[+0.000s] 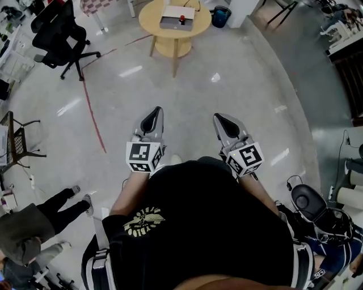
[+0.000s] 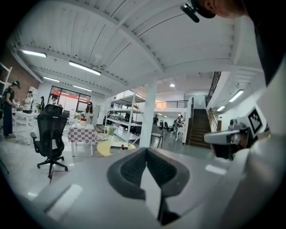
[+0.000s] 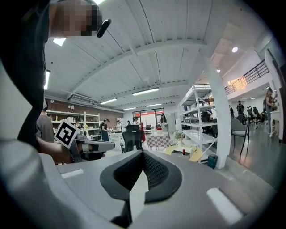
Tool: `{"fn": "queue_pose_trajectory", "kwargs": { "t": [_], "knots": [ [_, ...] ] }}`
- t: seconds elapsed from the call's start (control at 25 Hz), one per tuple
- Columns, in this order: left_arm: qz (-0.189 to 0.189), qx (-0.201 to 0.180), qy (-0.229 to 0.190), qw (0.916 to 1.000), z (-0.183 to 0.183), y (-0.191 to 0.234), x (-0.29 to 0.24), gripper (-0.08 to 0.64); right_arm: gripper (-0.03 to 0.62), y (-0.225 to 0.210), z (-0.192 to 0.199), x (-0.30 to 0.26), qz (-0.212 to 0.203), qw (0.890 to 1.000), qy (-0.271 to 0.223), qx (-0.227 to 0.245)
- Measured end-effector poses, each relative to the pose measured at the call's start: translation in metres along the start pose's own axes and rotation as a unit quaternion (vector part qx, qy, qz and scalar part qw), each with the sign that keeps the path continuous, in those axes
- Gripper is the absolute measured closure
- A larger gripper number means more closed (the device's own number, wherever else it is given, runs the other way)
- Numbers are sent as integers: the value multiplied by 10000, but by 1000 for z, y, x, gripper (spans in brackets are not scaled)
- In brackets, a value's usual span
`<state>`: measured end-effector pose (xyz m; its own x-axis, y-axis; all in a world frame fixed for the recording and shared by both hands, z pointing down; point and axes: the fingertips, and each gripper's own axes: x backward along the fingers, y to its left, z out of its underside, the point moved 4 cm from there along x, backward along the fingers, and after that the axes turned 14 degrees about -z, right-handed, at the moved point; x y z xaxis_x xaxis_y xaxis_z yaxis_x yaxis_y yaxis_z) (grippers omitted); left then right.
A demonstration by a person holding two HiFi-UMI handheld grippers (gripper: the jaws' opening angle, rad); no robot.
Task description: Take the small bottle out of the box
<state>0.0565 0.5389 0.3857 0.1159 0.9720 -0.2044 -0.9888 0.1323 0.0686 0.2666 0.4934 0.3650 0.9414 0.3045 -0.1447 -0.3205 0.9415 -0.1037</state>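
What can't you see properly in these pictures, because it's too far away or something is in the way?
- Head view: the box on the round table is far off and small. Its inside does not show, so no bottle can be made out.
- Head view: the red thing on the box is too small to name.
- Left gripper view: the same table is tiny and partly cut off by the left gripper.

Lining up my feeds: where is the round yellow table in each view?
Head view: round yellow table at top centre.
Left gripper view: table small, left of centre, just above the jaws.
Right gripper view: table small, right of centre, above the jaws.
Shared landmark: black office chair, left of the table everywhere.
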Motion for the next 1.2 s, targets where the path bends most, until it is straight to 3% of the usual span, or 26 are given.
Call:
{"fn": "queue_pose_trajectory", "kwargs": {
  "t": [0.28,0.6,0.88,1.2],
  "knots": [
    [-105,137,126,9998,12,28,-3,560,592,13,1,-23,-85,9997,191,130],
    [-22,144,386,9991,22,20,-33,560,592,-9,20,-33,-67,9992,316,-216],
    [191,-40,785,9967,26,4,-81,560,591,-59,30,-40,121,9978,310,-569],
    [319,-88,660,9973,7,-22,-139,560,591,-116,16,-45,180,9976,294,-606]
  ]
}}
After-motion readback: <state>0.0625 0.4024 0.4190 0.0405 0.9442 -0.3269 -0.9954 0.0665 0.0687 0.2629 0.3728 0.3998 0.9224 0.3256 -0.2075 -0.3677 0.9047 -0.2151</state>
